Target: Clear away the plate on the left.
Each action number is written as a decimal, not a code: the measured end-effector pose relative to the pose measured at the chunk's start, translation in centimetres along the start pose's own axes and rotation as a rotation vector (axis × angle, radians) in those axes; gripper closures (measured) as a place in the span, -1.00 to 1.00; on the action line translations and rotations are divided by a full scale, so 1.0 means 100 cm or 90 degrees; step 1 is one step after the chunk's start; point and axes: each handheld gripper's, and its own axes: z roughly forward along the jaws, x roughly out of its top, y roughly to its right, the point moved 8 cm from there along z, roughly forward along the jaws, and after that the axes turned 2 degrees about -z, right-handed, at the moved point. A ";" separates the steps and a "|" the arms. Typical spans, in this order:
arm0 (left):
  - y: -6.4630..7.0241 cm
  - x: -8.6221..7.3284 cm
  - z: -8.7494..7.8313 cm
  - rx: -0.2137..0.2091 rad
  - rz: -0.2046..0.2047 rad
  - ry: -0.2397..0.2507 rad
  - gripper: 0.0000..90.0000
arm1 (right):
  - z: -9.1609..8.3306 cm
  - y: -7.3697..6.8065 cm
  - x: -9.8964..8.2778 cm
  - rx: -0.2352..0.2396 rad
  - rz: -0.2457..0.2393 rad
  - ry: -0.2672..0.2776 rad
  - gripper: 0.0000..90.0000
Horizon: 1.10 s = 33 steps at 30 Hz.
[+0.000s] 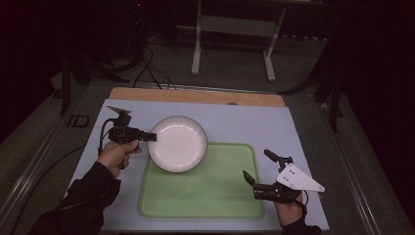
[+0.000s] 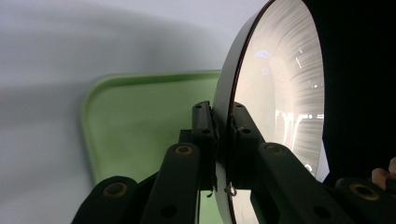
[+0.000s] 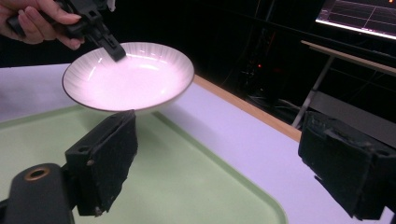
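Note:
A white ribbed plate (image 1: 177, 144) with a dark rim hangs in the air over the far left corner of the green tray (image 1: 215, 191). My left gripper (image 1: 150, 137) is shut on the plate's left rim. In the left gripper view the jaws clamp the plate (image 2: 280, 93) edge-on, with the tray (image 2: 140, 121) behind. The right gripper view shows the plate (image 3: 130, 77) lifted above the tray (image 3: 177, 186) and the left gripper (image 3: 114, 51) pinching its far rim. My right gripper (image 1: 257, 166) stands open at the tray's right edge, with nothing between its jaws.
The tray lies on a pale blue table top (image 1: 254, 122) with a wooden strip (image 1: 195, 96) along its far edge. A metal stand (image 1: 235, 34) and cables (image 1: 151, 68) are on the floor beyond the table.

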 end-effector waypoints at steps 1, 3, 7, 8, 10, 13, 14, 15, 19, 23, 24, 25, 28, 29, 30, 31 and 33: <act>0.002 -0.001 0.002 -0.003 0.001 -0.002 0.86 | 0.000 0.000 0.000 0.000 0.000 0.000 -0.74; 0.006 -0.003 0.008 -0.007 0.004 -0.008 0.86 | 0.000 0.000 0.000 0.000 0.000 0.000 -0.74; 0.014 -0.008 0.017 -0.008 0.015 -0.028 0.86 | -0.001 0.000 0.001 0.001 0.000 0.003 -0.74; 0.015 -0.010 0.019 -0.007 0.015 -0.030 0.86 | -0.001 0.000 0.001 0.002 0.002 0.005 -0.74; 0.016 -0.012 0.023 -0.009 0.015 -0.036 0.86 | -0.001 0.000 0.002 0.001 0.002 0.006 -0.74; 0.016 -0.016 0.028 -0.005 0.011 -0.041 0.86 | -0.001 0.000 0.002 -0.001 0.001 0.005 -0.74; 0.016 -0.018 0.030 -0.009 0.009 -0.047 0.86 | -0.001 0.000 0.002 -0.001 0.001 0.005 -0.74; 0.017 -0.020 0.033 -0.010 0.009 -0.052 0.86 | -0.001 0.000 0.001 -0.001 0.001 0.004 -0.74; 0.018 -0.027 0.042 -0.009 0.012 -0.062 0.86 | -0.001 -0.001 0.002 -0.001 -0.003 0.004 -0.74; 0.021 -0.033 0.052 -0.012 0.007 -0.069 0.85 | -0.001 -0.001 0.002 -0.001 -0.004 0.003 -0.74; 0.022 -0.035 0.054 -0.015 0.005 -0.071 0.86 | -0.001 -0.001 0.002 -0.001 -0.003 0.004 -0.74; 0.022 -0.036 0.056 -0.016 0.005 -0.071 0.86 | -0.002 0.000 0.003 -0.001 -0.003 0.006 -0.74; 0.023 -0.040 0.060 -0.014 0.003 -0.071 0.86 | -0.001 0.000 0.002 -0.001 -0.002 0.005 -0.74; 0.023 -0.041 0.061 -0.016 -0.002 -0.071 0.85 | -0.001 0.000 0.002 -0.001 -0.003 0.004 -0.74; 0.023 -0.043 0.063 -0.016 -0.001 -0.075 0.85 | -0.001 -0.001 0.002 0.000 -0.004 0.004 -0.74; 0.023 -0.045 0.065 -0.016 -0.003 -0.076 0.85 | -0.001 -0.001 0.002 0.001 -0.005 0.002 -0.74; 0.022 -0.047 0.067 -0.012 -0.003 -0.079 0.85 | -0.001 -0.001 0.002 0.002 -0.004 0.002 -0.74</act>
